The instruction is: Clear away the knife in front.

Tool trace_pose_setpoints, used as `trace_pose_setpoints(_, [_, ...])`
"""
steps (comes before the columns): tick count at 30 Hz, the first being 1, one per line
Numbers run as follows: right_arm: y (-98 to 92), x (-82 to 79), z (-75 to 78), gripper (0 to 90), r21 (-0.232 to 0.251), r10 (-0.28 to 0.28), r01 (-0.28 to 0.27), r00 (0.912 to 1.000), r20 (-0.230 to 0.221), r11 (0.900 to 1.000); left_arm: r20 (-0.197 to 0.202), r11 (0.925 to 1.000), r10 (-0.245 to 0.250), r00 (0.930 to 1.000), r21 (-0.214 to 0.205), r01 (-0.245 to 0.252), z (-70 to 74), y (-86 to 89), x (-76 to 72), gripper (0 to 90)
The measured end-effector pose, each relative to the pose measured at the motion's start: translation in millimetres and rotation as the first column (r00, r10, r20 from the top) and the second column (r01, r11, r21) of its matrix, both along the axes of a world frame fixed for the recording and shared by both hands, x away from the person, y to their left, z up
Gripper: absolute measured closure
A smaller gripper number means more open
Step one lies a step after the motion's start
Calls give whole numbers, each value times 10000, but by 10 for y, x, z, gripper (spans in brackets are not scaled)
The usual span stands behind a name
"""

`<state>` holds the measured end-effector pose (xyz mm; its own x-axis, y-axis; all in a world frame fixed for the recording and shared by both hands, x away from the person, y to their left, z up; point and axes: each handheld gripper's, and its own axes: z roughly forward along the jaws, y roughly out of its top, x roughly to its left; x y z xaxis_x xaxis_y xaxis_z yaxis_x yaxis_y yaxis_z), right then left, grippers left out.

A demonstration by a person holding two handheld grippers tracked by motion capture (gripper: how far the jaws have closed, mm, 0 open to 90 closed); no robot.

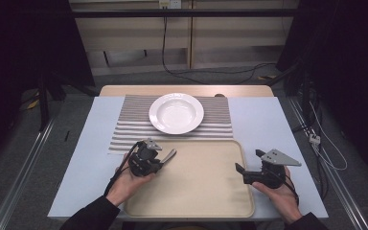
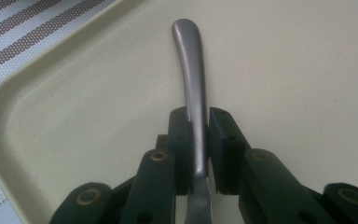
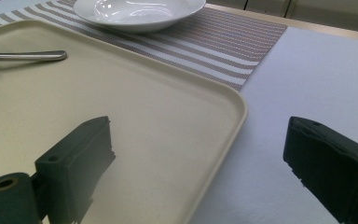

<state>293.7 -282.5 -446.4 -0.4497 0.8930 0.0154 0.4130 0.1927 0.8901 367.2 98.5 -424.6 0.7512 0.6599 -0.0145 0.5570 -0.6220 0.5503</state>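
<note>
A pale blue table [image 1: 263,124] fills the middle of the high view, with a dark floor and cables around it. On the near half of the table lies a large beige tray [image 1: 201,191], rectangular with rounded corners and a raised rim. Just beyond the tray, touching its far edge, a striped placemat [image 1: 129,120] in grey and white lies flat. A white plate [image 1: 176,113] with a deep centre sits on the placemat, near the middle of the far side.

The person's left hand [image 1: 124,184] comes in from the near left and holds the left gripper [image 1: 160,160] over the near left part of the tray. Its jaws are closed tight on a metal utensil handle [image 2: 191,79]. In the left gripper view the smooth grey handle runs out between the two black jaws, with its rounded end pointing away over the tray floor. In the high view that end points right and slightly far. I cannot tell what kind of utensil it is, since its working end is hidden.

The person's right hand [image 1: 282,191] holds the right gripper [image 1: 247,165] at the near right, over the tray's right rim. Its jaws are spread wide with nothing between them. In the right gripper view one jaw hangs over the tray and the other over the bare table.
</note>
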Motion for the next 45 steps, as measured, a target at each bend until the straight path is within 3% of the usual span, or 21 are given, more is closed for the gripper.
trace_pose_setpoints(12, [-1,-1,0,82,1,13,-13,10000,11,10000,-338,10000,32,9994,81,-30,-71,-57,-3,799])
trace_pose_setpoints(24, [4,-3,1,82,11,33,-33,10000,-18,10000,-410,9999,76,9991,98,-72,-66,-127,-44,797])
trace_pose_setpoints(36, [6,-1,-2,82,-12,78,-78,10000,-19,10000,-561,9992,178,9983,-346,-198,-89,-38,-86,784])
trace_pose_setpoints(40, [7,0,-4,82,-18,109,-109,9999,-17,9999,-717,9985,73,9974,-527,-111,-90,-18,-81,705])
trace_pose_setpoints(43, [3,4,-6,82,4,123,-123,9999,-29,9999,-545,9993,-3,9985,-375,-17,-83,-3,-70,619])
trace_pose_setpoints(45, [3,3,-6,83,14,140,-140,9999,-28,9999,-413,9988,-103,9991,-489,83,-64,22,-56,583])
